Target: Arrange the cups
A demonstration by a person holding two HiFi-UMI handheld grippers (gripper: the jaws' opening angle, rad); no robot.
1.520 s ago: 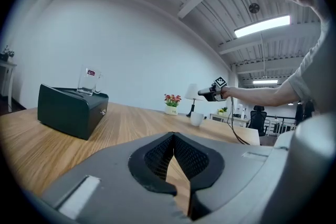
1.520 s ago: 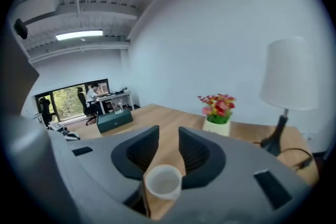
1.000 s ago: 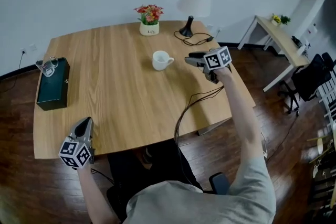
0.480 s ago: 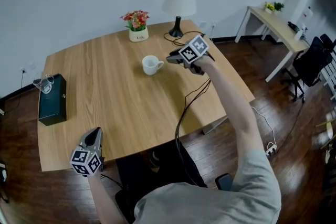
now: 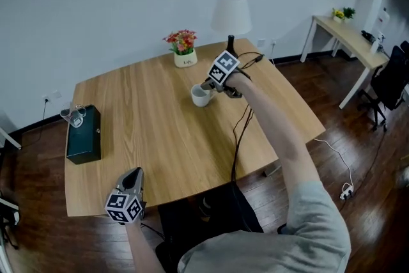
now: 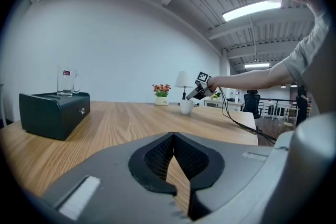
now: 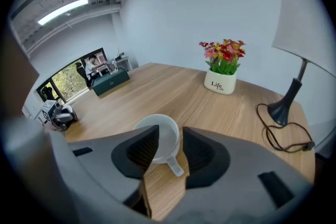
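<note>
A white cup (image 5: 200, 96) stands on the wooden table (image 5: 153, 137), its handle toward my right gripper (image 5: 207, 87). In the right gripper view the cup (image 7: 156, 136) sits just past the fingertips and its handle (image 7: 176, 165) lies in the gap between the jaws; the pads do not press on it, so the right gripper (image 7: 170, 135) is open. A clear glass mug (image 5: 73, 116) rests on a dark green box (image 5: 84, 137) at the table's left. My left gripper (image 5: 134, 174) hovers at the near left table edge, shut and empty, its tips meeting (image 6: 173, 135).
A flower pot (image 5: 185, 48) and a white lamp (image 5: 230, 17) stand at the table's far edge behind the cup. A black cable (image 5: 241, 131) trails over the right side. A side table (image 5: 345, 35) and a chair (image 5: 393, 83) stand to the right.
My right gripper has moved left from beside the cup down onto it, and its jaws have narrowed around the handle. The left gripper stays at the near table edge.
</note>
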